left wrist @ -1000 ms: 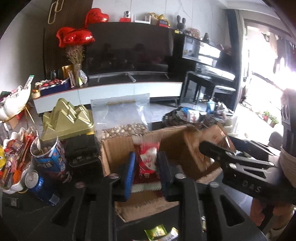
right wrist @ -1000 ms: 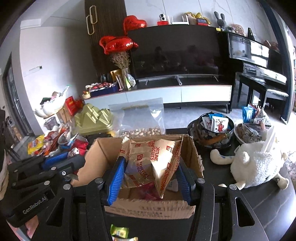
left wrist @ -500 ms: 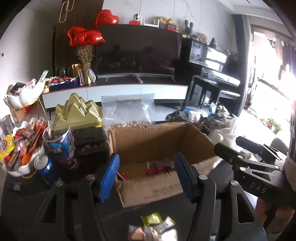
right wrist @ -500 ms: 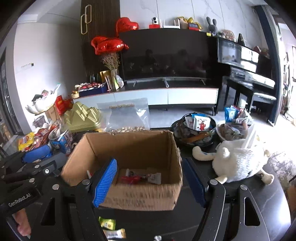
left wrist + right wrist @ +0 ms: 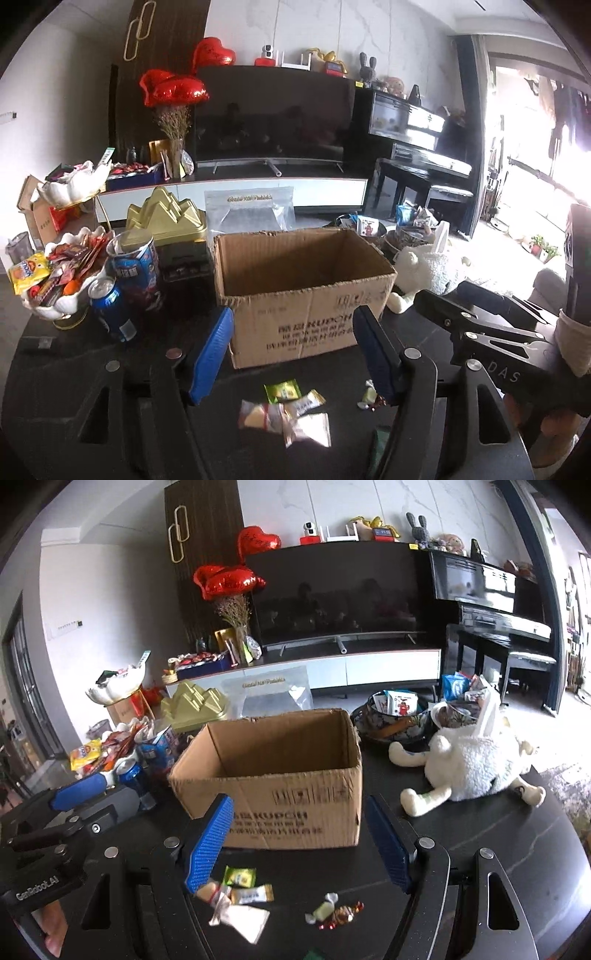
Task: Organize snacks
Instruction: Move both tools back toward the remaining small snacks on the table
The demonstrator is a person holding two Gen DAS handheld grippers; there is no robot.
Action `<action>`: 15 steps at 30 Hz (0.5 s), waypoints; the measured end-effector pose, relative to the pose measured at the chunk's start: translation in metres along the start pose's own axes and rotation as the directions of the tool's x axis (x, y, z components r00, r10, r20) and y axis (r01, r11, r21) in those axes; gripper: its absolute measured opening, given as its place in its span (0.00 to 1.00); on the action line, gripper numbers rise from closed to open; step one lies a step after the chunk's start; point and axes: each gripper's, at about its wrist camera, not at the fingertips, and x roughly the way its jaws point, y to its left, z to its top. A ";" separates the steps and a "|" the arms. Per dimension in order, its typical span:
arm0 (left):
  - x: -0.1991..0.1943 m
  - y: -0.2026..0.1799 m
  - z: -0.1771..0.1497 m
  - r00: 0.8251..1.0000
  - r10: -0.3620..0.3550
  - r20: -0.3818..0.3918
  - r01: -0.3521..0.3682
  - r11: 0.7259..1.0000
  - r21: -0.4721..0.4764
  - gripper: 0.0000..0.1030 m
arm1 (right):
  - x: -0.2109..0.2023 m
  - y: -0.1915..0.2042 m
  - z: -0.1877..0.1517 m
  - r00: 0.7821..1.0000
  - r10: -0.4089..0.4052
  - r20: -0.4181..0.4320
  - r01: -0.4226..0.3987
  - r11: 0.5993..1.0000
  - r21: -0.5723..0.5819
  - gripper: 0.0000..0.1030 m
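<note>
An open cardboard box stands on the dark table; its contents are hidden from here. Both grippers are open and empty, held back from the box's near side. My left gripper hovers over loose snacks: a green packet and pale wrapped packets. My right gripper hovers over the same green packet, a white packet and two wrapped candies. The right gripper's body shows at the right in the left wrist view.
Left of the box are a blue can, a blue snack cup, a white bowl of snacks and a gold mountain-shaped box. A clear bag stands behind. A white plush toy and snack bowls lie right.
Both grippers let their snack packets drop into the box, opened, and drew back toward me. The loose snacks in front of the box have come into view.
</note>
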 end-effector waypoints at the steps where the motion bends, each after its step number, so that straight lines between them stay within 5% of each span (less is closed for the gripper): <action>1: -0.001 -0.001 -0.002 1.000 -0.001 0.001 0.001 1.000 -0.003 0.65 | -0.003 -0.001 -0.003 1.000 -0.001 0.006 0.001 1.000 0.003 0.72; 15: 0.001 -0.016 -0.055 1.000 0.024 -0.011 -0.023 0.998 0.056 0.66 | -0.015 -0.020 -0.056 0.998 -0.063 0.015 0.062 0.996 0.060 0.72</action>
